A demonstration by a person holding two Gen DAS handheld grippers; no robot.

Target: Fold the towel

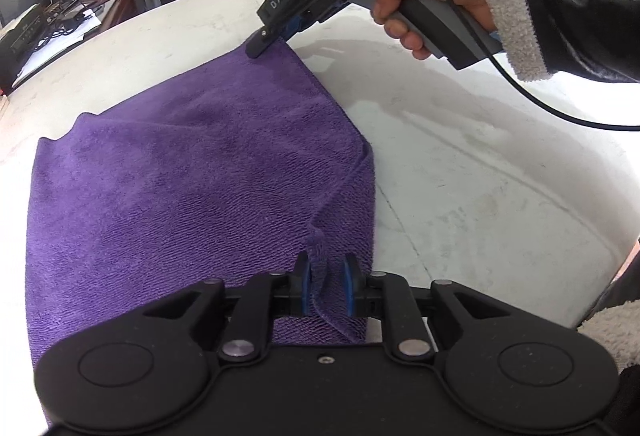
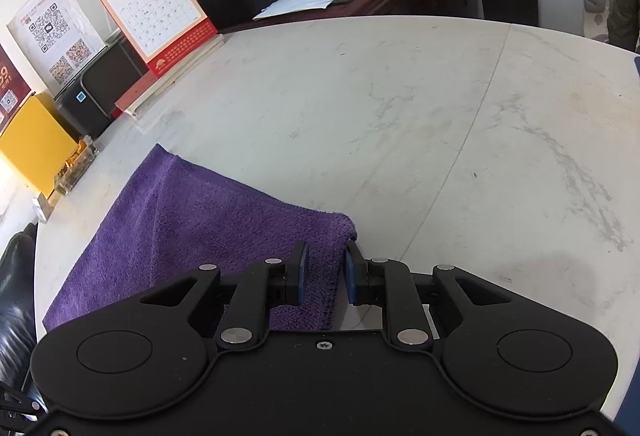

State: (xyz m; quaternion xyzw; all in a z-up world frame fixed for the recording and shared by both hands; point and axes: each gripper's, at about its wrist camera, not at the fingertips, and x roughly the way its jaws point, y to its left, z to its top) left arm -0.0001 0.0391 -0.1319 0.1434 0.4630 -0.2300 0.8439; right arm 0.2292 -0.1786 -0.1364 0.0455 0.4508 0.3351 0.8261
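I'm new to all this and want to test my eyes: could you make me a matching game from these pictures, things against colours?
Things:
1. towel
2. desk calendar's base
3. table
4. box at the table's edge

Colours:
A. yellow
B. pale marble
C. purple
D. red

Pairs: 1-C, 2-D, 3-B, 4-A

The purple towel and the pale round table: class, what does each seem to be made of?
Purple towel: soft looped pile, likely microfibre or terry; fuzzy matt surface, stitched hem. Pale round table: looks like polished marble or a stone-look slab; grey veining, faint sheen, one straight seam.
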